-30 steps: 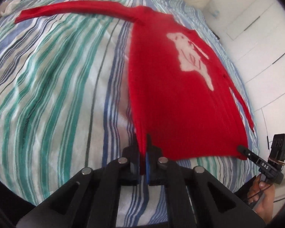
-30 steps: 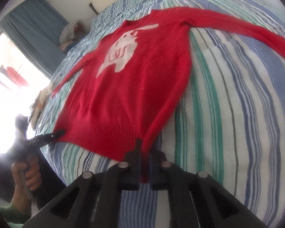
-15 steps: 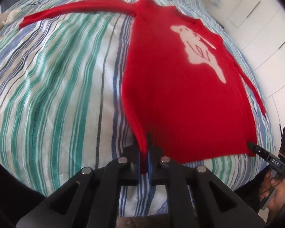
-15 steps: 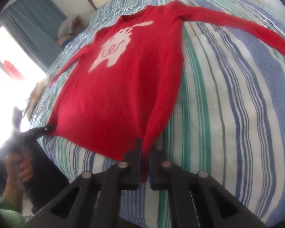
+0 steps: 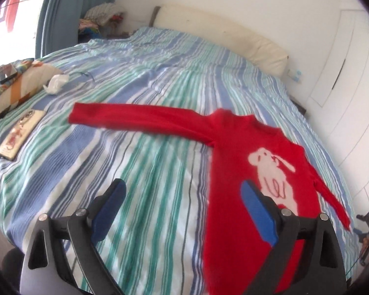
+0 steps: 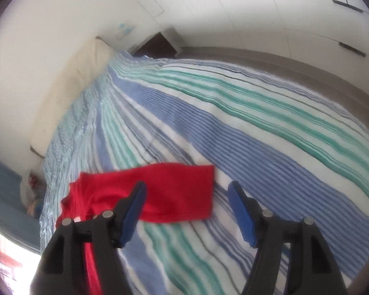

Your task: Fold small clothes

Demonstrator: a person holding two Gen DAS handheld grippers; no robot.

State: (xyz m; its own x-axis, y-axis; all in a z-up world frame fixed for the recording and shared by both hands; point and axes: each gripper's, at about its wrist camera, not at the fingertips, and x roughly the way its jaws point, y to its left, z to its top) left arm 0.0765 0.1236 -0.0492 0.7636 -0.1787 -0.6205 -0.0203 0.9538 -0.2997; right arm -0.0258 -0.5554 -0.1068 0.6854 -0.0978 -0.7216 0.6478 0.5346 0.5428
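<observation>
Lying flat on the striped bed (image 5: 160, 172), the red sweater (image 5: 233, 162) is spread face up, white animal print showing, body running toward the near edge. Left sleeve (image 5: 140, 118) stretched straight out sideways, probably so it can be folded in over the body; the other sleeve (image 6: 174, 191) also lies out flat, seen from the right wrist. Folding looks not yet begun: no crease or overlap visible. Left gripper (image 5: 182, 213) hovers over the bedding just beside the sweater's side edge, fingers spread wide, holding nothing. Right gripper (image 6: 187, 209) hangs above the sleeve's cuff end, fingers likewise apart and empty, likely lining up to pinch it. Pillow (image 5: 223, 34) at the headboard. Small flat box (image 5: 19, 132) and crumpled white cloth (image 5: 56, 83) at the far left, well apart from the sweater. No containers holding anything.
</observation>
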